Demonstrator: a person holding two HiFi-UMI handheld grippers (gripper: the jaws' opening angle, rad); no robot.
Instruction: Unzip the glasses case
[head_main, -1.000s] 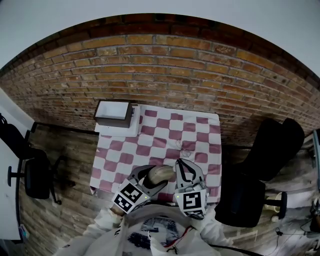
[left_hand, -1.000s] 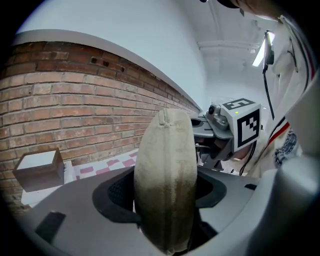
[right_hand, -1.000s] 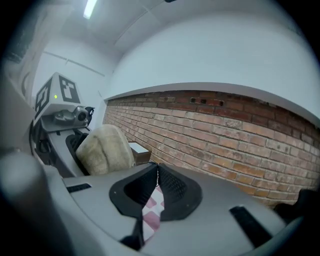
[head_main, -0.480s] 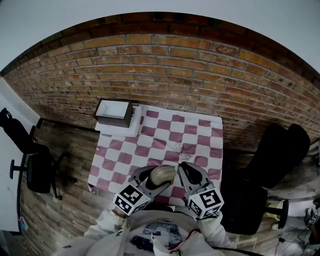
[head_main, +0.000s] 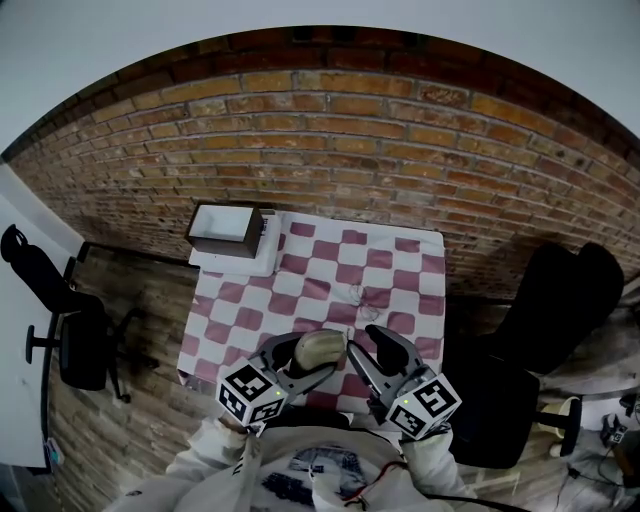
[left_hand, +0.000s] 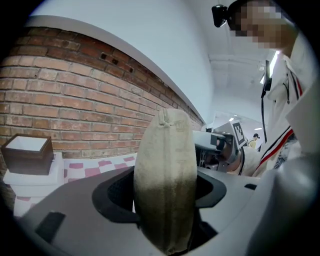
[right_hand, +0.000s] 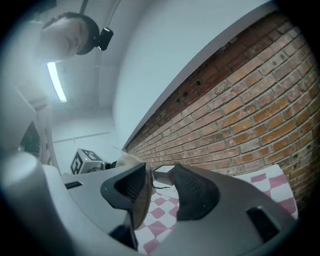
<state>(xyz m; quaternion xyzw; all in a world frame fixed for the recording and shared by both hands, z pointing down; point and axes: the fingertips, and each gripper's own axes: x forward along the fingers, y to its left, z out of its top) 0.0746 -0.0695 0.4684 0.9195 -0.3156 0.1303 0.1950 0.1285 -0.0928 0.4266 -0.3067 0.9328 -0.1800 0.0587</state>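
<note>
My left gripper (head_main: 318, 358) is shut on the beige fabric glasses case (head_main: 322, 345), holding it above the near edge of the checkered table (head_main: 300, 270). In the left gripper view the case (left_hand: 165, 150) stands on edge between the jaws, its seam facing up. My right gripper (head_main: 361, 340) hovers just right of the case, apart from it. Its jaws have just been opening and stand apart with nothing gripped between them (right_hand: 160, 172). The case (right_hand: 131, 160) and the left gripper's marker cube (right_hand: 85, 160) show to its left.
A brown and white box (head_main: 228, 232) sits on the table's far left corner. A thin wire-like item (head_main: 362, 293) lies mid-cloth. A brick wall (head_main: 330, 150) runs behind the table. Black chairs (head_main: 70, 340) (head_main: 540, 330) stand at either side.
The right gripper has rolled, drawn a little right of the case's end, and its jaws have opened. The left gripper with the case has shifted slightly left.
</note>
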